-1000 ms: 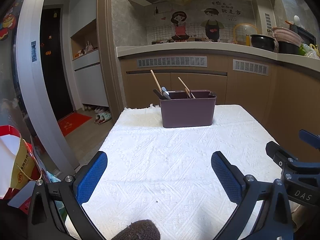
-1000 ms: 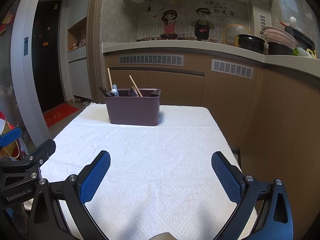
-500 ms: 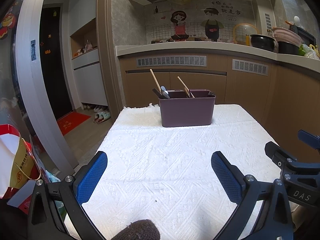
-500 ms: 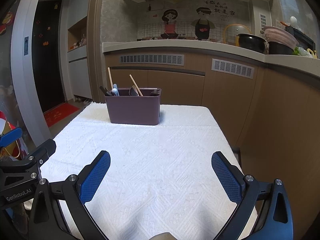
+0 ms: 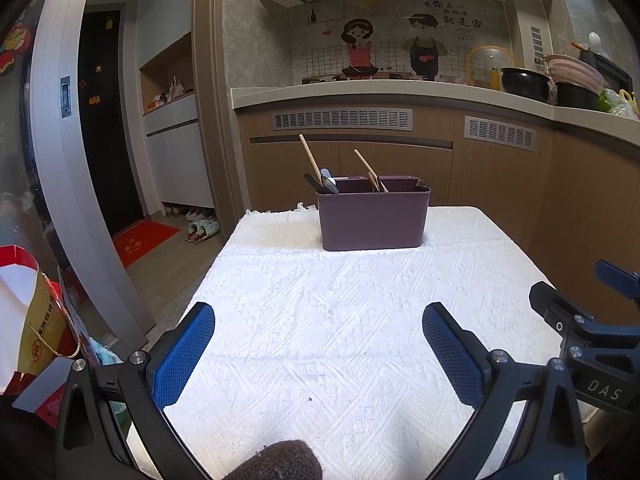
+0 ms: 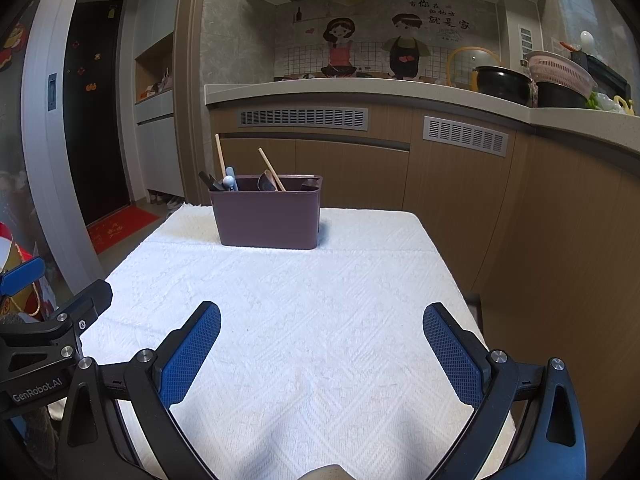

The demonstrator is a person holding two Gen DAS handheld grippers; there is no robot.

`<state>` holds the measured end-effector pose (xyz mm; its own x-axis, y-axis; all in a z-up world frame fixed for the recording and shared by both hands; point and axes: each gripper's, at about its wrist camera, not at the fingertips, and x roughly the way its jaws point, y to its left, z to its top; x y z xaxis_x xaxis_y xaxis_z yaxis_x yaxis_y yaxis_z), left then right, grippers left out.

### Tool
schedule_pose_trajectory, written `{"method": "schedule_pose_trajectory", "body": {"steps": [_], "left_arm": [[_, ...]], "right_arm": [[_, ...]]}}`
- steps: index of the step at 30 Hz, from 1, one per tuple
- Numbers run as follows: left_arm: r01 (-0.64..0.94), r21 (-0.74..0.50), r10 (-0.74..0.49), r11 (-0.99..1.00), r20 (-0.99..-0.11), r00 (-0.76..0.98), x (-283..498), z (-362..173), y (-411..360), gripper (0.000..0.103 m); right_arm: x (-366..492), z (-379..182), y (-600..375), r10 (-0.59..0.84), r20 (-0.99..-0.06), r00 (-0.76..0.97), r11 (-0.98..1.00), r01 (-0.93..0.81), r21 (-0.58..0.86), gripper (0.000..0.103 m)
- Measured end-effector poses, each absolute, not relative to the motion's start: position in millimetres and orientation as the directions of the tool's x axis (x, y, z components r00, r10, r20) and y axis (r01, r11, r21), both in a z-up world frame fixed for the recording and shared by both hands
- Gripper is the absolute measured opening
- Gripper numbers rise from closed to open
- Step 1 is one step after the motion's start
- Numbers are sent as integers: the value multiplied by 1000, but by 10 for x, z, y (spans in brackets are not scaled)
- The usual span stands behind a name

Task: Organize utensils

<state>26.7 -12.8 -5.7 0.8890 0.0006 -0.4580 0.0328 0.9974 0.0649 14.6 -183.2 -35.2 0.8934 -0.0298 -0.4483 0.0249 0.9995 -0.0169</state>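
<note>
A purple utensil caddy [image 5: 373, 218] stands at the far end of the table on a white textured cloth [image 5: 340, 320]; it also shows in the right wrist view [image 6: 267, 218]. Wooden chopsticks [image 5: 310, 157], a pale spoon and dark utensils stick out of it. My left gripper [image 5: 318, 354] is open and empty, low over the near part of the cloth. My right gripper [image 6: 320, 354] is open and empty, beside the left one at the same distance from the caddy. The right gripper's body shows at the right edge of the left wrist view [image 5: 592, 352].
A kitchen counter [image 5: 400, 92] with cabinets runs behind the table, with pots and a pink basket [image 5: 572, 70] on it at the right. A doorway and a red mat [image 5: 146, 236] lie to the left. A red and yellow bag [image 5: 28, 320] stands by the table's left side.
Both grippers have drifted very slightly; the view of the caddy has barely shifted. Both stay open and empty.
</note>
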Motion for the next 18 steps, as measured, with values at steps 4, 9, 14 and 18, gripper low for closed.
{"method": "schedule_pose_trajectory", "body": {"steps": [4,9,14,18], "left_arm": [[31,65,2,997,-456,890,243,-64,-154,103],[30,65,3,997,-459,889,258,-59,-143,103],[20,65,12,998,-461,887,254,-67,-170,103],[16,65,16,998,-462,887,241,-72,-186,103]], "right_arm": [[150,-352,-1833,-30,-449,893,1000,25,-17,101],[142,-364,-1833,-31,-448,893,1000,27,-16,101],[146,-365,-1837,-31,-448,894,1000,27,-16,101],[145,-363,-1833,-31,-450,893,1000,27,-15,101]]}}
